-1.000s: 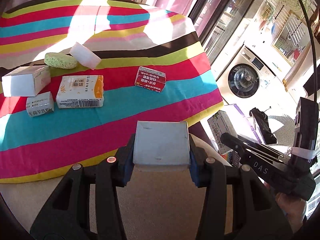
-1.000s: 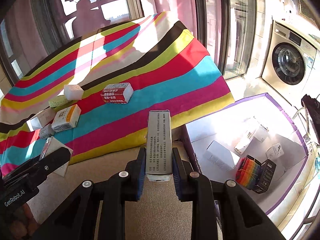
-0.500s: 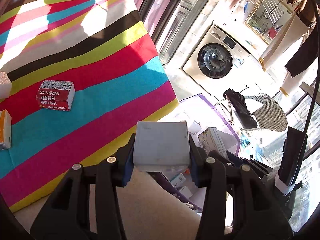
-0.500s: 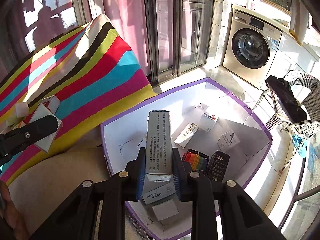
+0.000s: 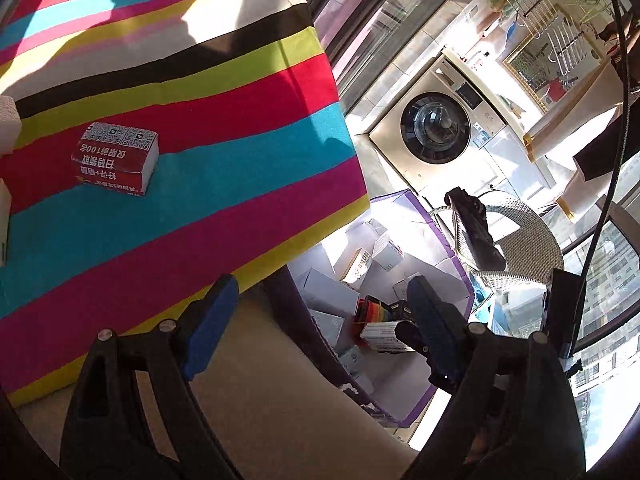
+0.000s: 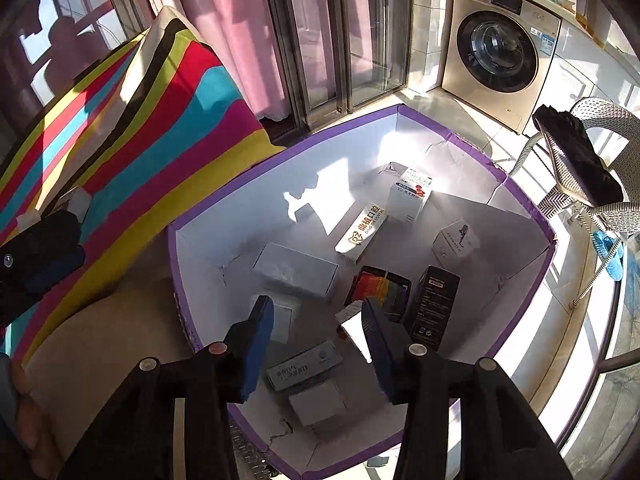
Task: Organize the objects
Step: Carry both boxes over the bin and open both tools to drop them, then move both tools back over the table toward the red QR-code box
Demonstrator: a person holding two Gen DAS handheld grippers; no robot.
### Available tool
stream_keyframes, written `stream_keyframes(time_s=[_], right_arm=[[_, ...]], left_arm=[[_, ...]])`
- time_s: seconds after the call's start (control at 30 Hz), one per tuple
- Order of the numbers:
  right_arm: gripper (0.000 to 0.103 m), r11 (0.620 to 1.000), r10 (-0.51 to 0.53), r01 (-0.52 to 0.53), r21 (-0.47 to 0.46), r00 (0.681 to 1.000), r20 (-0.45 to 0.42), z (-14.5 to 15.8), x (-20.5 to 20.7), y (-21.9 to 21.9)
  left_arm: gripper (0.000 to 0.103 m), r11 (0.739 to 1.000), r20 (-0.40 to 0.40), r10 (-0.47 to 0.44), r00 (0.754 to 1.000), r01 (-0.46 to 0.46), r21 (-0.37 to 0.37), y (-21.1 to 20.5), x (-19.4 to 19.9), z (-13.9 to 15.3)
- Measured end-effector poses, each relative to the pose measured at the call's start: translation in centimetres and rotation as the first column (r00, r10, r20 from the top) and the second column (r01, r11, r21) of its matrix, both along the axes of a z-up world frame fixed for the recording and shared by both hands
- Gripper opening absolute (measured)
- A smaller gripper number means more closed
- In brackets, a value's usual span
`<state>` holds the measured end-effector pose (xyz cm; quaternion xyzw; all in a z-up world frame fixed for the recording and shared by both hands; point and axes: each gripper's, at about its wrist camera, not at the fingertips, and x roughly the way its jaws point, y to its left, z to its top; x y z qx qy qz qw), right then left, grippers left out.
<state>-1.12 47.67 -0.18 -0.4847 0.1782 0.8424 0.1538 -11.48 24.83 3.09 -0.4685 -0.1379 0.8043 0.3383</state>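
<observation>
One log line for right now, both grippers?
left gripper: open, empty | right gripper: open, empty, over purple bin | red box: on striped table

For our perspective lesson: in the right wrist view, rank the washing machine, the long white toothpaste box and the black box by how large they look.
1. Washing machine, clearly largest.
2. and 3. White toothpaste box and black box look alike; the black one sits nearer the camera, so unranked.

The red box point(image 5: 114, 164) on the striped tablecloth point(image 5: 224, 184) carries two QR codes and upside-down white Chinese print with the number "100". In the purple-edged bin point(image 6: 280, 152), a long white carton point(image 6: 362, 234) reads "鼎植口腔" (with smaller Latin letters beneath, seemingly "DING ZHI DENTAL"). Print on the other boxes there is too small to read.
</observation>
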Motion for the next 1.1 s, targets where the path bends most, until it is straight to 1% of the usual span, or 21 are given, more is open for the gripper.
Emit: stream_keyframes(time_s=[0.03, 0.07, 0.1, 0.17, 0.2, 0.27, 0.33, 0.37, 0.43, 0.47, 0.5, 0.57, 0.67, 0.73, 0.8, 0.87, 0.9, 0.93, 1.0, 1.07, 1.1], right_arm=[[0.060, 0.996, 0.033, -0.034, -0.078, 0.999, -0.020, -0.1, -0.5, -0.7], [0.062, 0.985, 0.056, -0.062, -0.158, 0.998, -0.043, -0.3, -0.9, -1.1], [0.062, 0.968, 0.071, -0.085, -0.235, 0.995, -0.068, -0.5, -1.5, -1.7], [0.062, 0.928, 0.108, -0.139, -0.346, 0.988, -0.106, -1.2, -3.0, -2.6], [0.062, 0.908, 0.121, -0.155, -0.388, 0.986, -0.110, -1.7, -3.8, -3.0], [0.062, 0.882, 0.150, -0.186, -0.433, 0.982, -0.117, -2.3, -5.7, -3.6], [0.062, 0.890, 0.167, -0.191, -0.415, 0.981, -0.094, -3.0, -7.3, -4.0], [0.063, 0.881, 0.194, -0.200, -0.428, 0.979, -0.058, -4.0, -8.4, -4.2], [0.065, 0.812, 0.275, -0.241, -0.531, 0.961, -0.016, -5.8, -9.5, -5.5], [0.067, 0.802, 0.299, -0.260, -0.537, 0.954, -0.016, -6.0, -9.5, -6.2], [0.069, 0.804, 0.313, -0.272, -0.529, 0.950, -0.013, -5.8, -9.4, -6.6], [0.069, 0.800, 0.316, -0.268, -0.536, 0.949, -0.003, -5.5, -8.8, -7.1], [0.071, 0.812, 0.311, -0.269, -0.518, 0.950, -0.005, -5.1, -8.1, -7.6], [0.072, 0.840, 0.276, -0.238, -0.487, 0.961, 0.007, -4.6, -7.8, -7.7], [0.072, 0.881, 0.263, -0.235, -0.411, 0.965, 0.013, -3.2, -7.3, -8.6], [0.072, 0.925, 0.235, -0.223, -0.307, 0.972, 0.002, -1.3, -6.5, -10.0], [0.072, 0.942, 0.214, -0.209, -0.262, 0.977, -0.012, -0.5, -5.9, -10.9], [0.072, 0.952, 0.205, -0.207, -0.226, 0.978, -0.032, 0.3, -5.3, -11.8], [0.072, 0.961, 0.239, -0.248, -0.121, 0.967, -0.084, 1.7, -4.7, -14.2], [0.072, 0.955, 0.292, -0.295, -0.011, 0.949, -0.119, 2.9, -4.5, -16.5], [0.072, 0.948, 0.316, -0.316, 0.018, 0.940, -0.132, 3.2, -4.8, -17.3]], left_arm=[[0.088, 0.999, 0.006, 0.042, 0.999, -0.043, 0.008, -1.5, 0.0, -0.1], [0.088, 0.997, 0.006, 0.076, 0.997, -0.076, 0.018, -3.0, 0.1, -0.1], [0.088, 0.993, 0.001, 0.116, 0.993, -0.116, 0.026, -4.5, 0.4, 0.0], [0.088, 0.985, -0.017, 0.173, 0.985, -0.172, 0.033, -7.2, 1.2, 0.1], [0.088, 0.980, -0.028, 0.198, 0.980, -0.197, 0.037, -8.6, 1.7, 0.0], [0.088, 0.970, -0.039, 0.241, 0.970, -0.239, 0.039, -10.6, 2.6, -0.2], [0.088, 0.961, -0.030, 0.275, 0.961, -0.274, 0.031, -12.3, 3.2, -0.9], [0.088, 0.958, -0.022, 0.285, 0.958, -0.285, 0.031, -13.0, 3.4, -1.2], [0.088, 0.952, 0.002, 0.304, 0.953, -0.304, 0.044, -13.8, 3.7, -1.5], [0.088, 0.949, 0.010, 0.310, 0.951, -0.310, 0.055, -14.2, 3.8, -1.7], [0.088, 0.947, 0.010, 0.314, 0.949, -0.314, 0.065, -14.5, 4.2, -1.7], [0.088, 0.945, 0.008, 0.319, 0.948, -0.318, 0.079, -14.9, 4.5, -1.8], [0.088, 0.941, 0.016, 0.328, 0.944, -0.329, 0.084, -15.1, 4.4, -1.9], [0.088, 0.939, 0.005, 0.336, 0.942, -0.335, 0.082, -15.3, 4.5, -1.6], [0.088, 0.935, -0.021, 0.350, 0.937, -0.347, 0.074, -15.9, 4.9, -1.3], [0.088, 0.924, -0.036, 0.380, 0.924, -0.377, 0.065, -16.8, 5.2, -1.2], [0.088, 0.915, -0.039, 0.403, 0.915, -0.400, 0.060, -17.4, 5.2, -1.2], [0.089, 0.906, -0.041, 0.422, 0.906, -0.420, 0.054, -17.9, 5.3, -1.2], [0.089, 0.889, -0.060, 0.459, 0.887, -0.457, 0.035, -19.5, 5.5, -1.1], [0.090, 0.873, -0.087, 0.486, 0.869, -0.487, 0.011, -20.7, 5.4, -0.8], [0.091, 0.866, -0.106, 0.497, 0.862, -0.499, -0.001, -21.3, 5.3, -0.6]])
